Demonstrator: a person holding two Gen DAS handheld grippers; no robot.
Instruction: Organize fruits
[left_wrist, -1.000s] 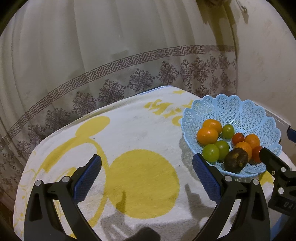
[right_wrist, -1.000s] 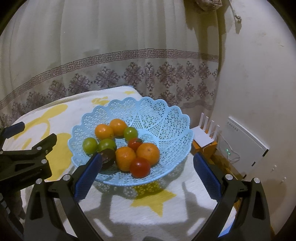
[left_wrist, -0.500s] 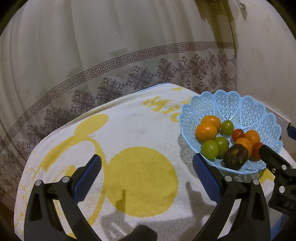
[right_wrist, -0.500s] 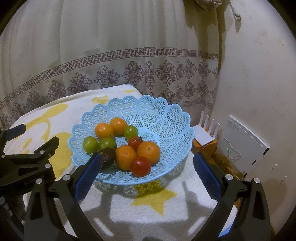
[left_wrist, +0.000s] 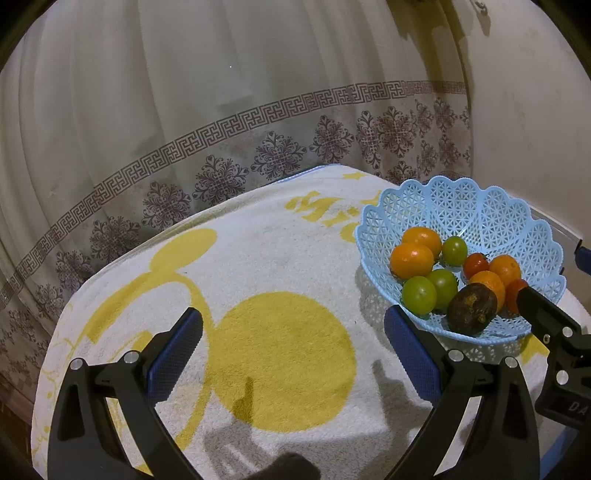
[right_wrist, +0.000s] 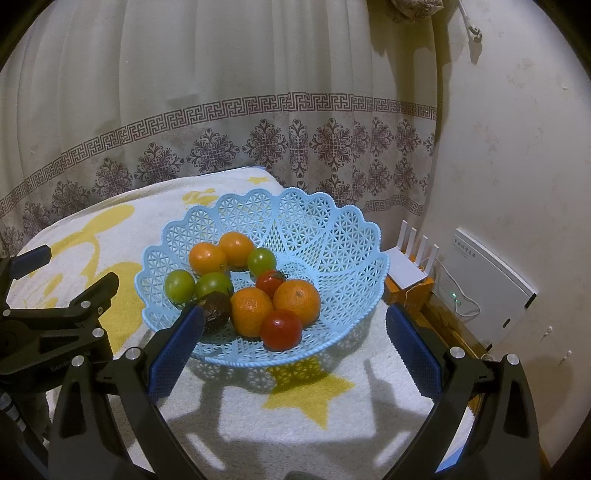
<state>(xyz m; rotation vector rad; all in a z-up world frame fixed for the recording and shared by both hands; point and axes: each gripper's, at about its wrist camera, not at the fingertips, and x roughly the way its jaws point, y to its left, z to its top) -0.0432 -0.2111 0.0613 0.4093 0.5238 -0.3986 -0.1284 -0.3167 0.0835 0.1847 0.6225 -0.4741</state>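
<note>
A light blue lattice basket (right_wrist: 325, 236) sits on a white and yellow towel (left_wrist: 258, 266). It holds several oranges (right_wrist: 295, 300), green tomatoes (right_wrist: 179, 284), red tomatoes (right_wrist: 281, 329) and one dark brown fruit (right_wrist: 216, 311). The basket also shows at the right of the left wrist view (left_wrist: 480, 214). My right gripper (right_wrist: 293, 347) is open and empty, just in front of the basket. My left gripper (left_wrist: 293, 349) is open and empty over the towel, left of the basket.
A patterned curtain (left_wrist: 221, 129) hangs behind the table. A white router (right_wrist: 408, 266) and a white wall box (right_wrist: 487, 280) stand to the right of the basket by the wall. The left gripper shows at the left of the right wrist view (right_wrist: 55, 317).
Both views have shifted slightly; the basket sits a little lower and closer in the right wrist view. Both grippers stay open and empty.
</note>
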